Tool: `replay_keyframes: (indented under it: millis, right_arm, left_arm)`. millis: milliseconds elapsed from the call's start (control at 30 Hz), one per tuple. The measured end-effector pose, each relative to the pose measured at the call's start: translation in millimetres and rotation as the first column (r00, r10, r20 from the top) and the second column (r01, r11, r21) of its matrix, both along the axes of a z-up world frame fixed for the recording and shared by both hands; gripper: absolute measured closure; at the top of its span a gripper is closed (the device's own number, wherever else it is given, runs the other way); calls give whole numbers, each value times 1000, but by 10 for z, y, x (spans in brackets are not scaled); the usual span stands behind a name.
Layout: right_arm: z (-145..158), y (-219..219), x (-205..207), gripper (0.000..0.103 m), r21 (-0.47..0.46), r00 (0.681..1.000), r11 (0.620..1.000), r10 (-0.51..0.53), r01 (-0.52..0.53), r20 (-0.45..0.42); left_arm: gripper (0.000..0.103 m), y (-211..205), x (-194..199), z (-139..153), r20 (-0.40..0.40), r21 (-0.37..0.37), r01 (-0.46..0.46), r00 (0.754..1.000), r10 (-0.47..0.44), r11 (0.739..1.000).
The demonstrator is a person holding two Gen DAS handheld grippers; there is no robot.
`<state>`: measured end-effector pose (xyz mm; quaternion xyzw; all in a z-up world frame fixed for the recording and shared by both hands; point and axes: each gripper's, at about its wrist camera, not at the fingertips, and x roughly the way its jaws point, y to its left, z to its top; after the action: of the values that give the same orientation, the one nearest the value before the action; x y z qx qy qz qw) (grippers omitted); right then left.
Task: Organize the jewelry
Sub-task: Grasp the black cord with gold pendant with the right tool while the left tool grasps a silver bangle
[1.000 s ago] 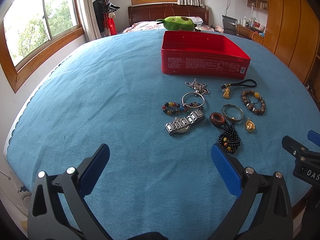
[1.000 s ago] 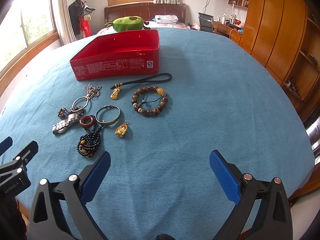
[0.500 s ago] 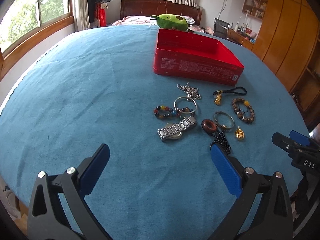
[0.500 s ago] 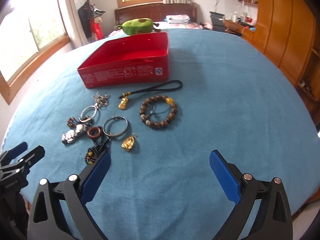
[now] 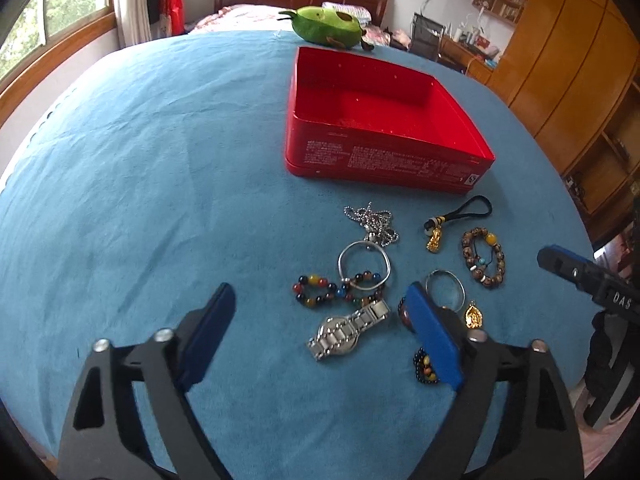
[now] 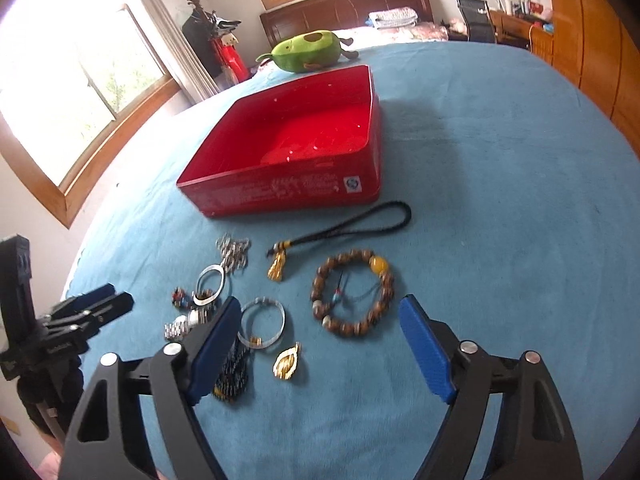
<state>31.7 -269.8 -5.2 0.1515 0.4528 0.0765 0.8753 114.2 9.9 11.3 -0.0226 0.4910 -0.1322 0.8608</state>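
Your left gripper [image 5: 320, 336] and right gripper [image 6: 320, 344] are both closing, nothing gripped. "DAS" reads on the right one. Jewelry lies just before the red tin [image 5: 384, 160] (white print unreadable). Watch [image 5: 348, 330] runs diagonally, strap toward the tin.

In the left wrist view a blue pad [image 5: 434, 340] hides most of the dark bead necklace [image 5: 425, 368] and the brown ring [image 5: 403, 312]. In the right wrist view the watch [image 6: 184, 324] is blurred and partly covered.
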Motion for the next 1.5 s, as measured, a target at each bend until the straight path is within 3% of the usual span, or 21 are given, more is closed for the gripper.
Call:
replay_keyframes:
  millis: [233,400,567,800,1000,1200,1267,1500]
  right_arm:
    - [-147,11,408,40,55,996,998,33,-29,-78]
    - [-339,267,622,60,120,981,986,135,-118,-140]
    - [-470,413,804,69,112,972,984,159,-141,-175]
    - [-589,525,990,69,95,964,985,158,-141,-212]
    - [-649,623,1041,91,68,962,983,182,-171,-202]
    - [-644,521,1025,93,83,967,980,191,-179,-170]
    - [-618,439,965,94,67,972,984,174,-166,-158]
    - [-652,275,951,94,89,974,985,162,-150,-156]
  left_arm:
    - [28,-243,360,-154,-86,28,84,993,-81,996]
    - [32,-292,566,-288,-130,50,97,987,-90,994]
    - [34,-348,679,-395,-151,47,117,982,-109,992]
    - [38,-436,851,-566,-176,45,135,976,-125,990]
    - [42,-517,944,-611,-171,40,149,975,-140,988]
    - [51,-569,1022,-610,-183,7,167,970,-163,986]
    - [61,-583,1003,-605,-188,-13,179,966,-178,984]
    - [72,-696,920,-629,-190,-10,228,956,-226,974]
